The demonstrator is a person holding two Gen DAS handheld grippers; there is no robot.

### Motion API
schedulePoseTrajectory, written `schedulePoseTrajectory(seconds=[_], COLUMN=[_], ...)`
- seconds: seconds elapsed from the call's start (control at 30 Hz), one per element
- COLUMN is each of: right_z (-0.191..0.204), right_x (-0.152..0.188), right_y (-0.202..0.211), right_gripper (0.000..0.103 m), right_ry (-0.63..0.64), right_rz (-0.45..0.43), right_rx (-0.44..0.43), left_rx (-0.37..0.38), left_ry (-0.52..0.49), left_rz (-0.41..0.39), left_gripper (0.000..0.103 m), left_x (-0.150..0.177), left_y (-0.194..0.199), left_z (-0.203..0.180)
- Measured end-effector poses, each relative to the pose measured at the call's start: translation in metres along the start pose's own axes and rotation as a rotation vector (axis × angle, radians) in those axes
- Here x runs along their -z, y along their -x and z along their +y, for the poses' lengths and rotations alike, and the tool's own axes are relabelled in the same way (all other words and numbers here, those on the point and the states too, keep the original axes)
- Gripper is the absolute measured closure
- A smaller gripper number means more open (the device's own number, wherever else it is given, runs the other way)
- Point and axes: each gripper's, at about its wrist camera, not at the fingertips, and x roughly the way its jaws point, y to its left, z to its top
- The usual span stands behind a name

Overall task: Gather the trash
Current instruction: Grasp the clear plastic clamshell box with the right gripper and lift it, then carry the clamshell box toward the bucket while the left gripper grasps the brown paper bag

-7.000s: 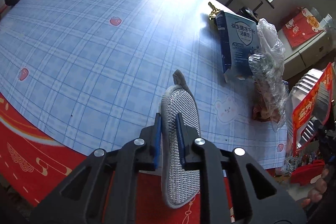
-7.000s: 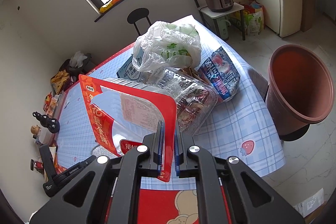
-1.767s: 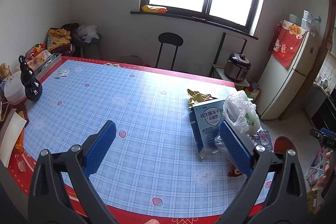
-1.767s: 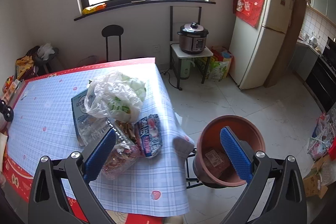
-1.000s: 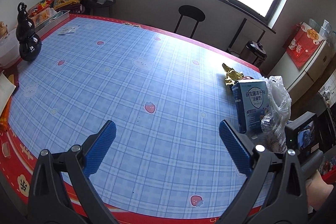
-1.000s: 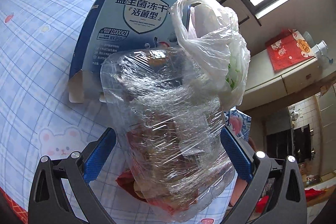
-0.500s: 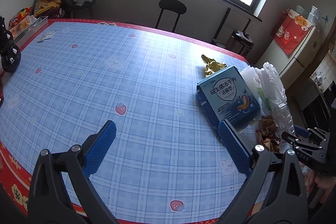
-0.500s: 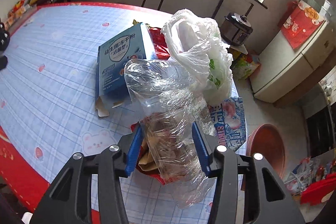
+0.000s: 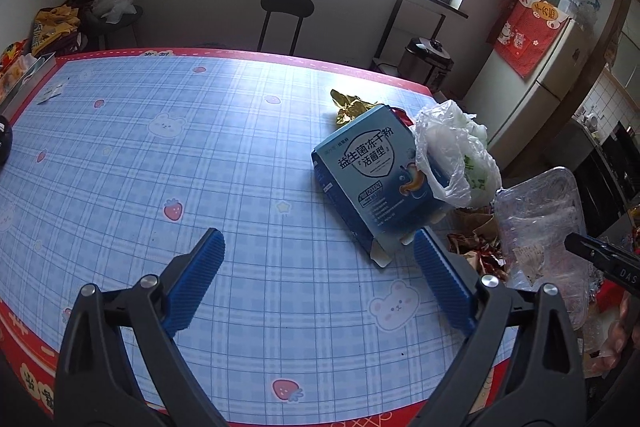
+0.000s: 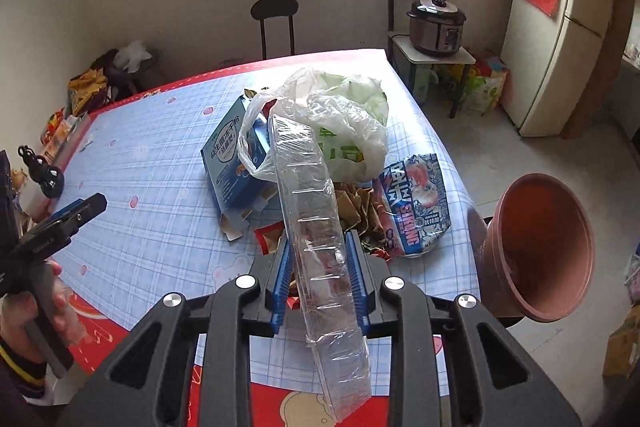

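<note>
Blue-and-white plaid covers the bench [image 9: 240, 155], dotted with pink strawberries and white bears inside a red border. Blue box [image 9: 372, 183] with white lettering, clear plastic tray [image 10: 316, 219], translucent white bag [image 10: 344, 119] printed green, crumpled gold wrapper [image 9: 350, 107], blue-and-white snack packet [image 10: 416, 207], terracotta-brown pot [image 10: 540, 247]. Black tools, blue pads [image 9: 196, 279].

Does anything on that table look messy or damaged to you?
Yes. The blue box lies tipped with its end flaps torn open, under a crumpled plastic bag. Torn wrappers litter the table's corner, and the right gripper squeezes a crushed clear tray.
</note>
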Motion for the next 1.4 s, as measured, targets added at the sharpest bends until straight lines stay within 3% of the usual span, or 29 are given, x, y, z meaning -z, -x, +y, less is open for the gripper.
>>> schedulePoseTrajectory(seconds=[0.33, 0.43, 0.63, 0.77, 0.87, 1.0, 1.17, 1.33, 1.4], right_z=[-0.033, -0.047, -0.067, -0.08, -0.093, -0.108, -0.119, -0.129, -0.134], right_x=[0.008, 0.012, 0.02, 0.022, 0.024, 0.028, 0.032, 0.036, 0.037], right_y=[0.021, 0.024, 0.024, 0.031, 0.037, 0.039, 0.042, 0.051, 0.056], right_gripper=[0.085, 0.092, 0.093, 0.093, 0.093, 0.093, 0.093, 0.093, 0.093], right_ry=[-0.088, -0.12, -0.16, -0.17, -0.174, -0.204, -0.219, -0.233, -0.24], right_rz=[-0.046, -0.052, -0.047, -0.068, -0.086, -0.09, -0.091, -0.098, -0.104], right_rx=[-0.003, 0.002, 0.012, 0.053, 0.092, 0.117, 0.141, 0.168, 0.178], left_rx=[0.021, 0.016, -0.015, 0.028, 0.135, 0.265, 0.261, 0.318, 0.332], left_ry=[-0.026, -0.077, -0.23, -0.24, -0.217, -0.099, -0.103, -0.042, -0.017], left_rz=[0.061, 0.082, 0.116, 0.141, 0.182, 0.287, 0.351, 0.404, 0.416], left_gripper=[0.011, 0.011, 0.011, 0.011, 0.022, 0.03, 0.03, 0.056, 0.058], left_x=[0.006, 0.011, 0.026, 0.028, 0.03, 0.033, 0.041, 0.046, 0.047], left_y=[-0.021, -0.035, -0.069, -0.082, -0.087, -0.105, -0.132, -0.155, -0.159], left_z=[-0.025, -0.041, -0.078, -0.091, -0.103, -0.115, -0.14, -0.149, -0.149])
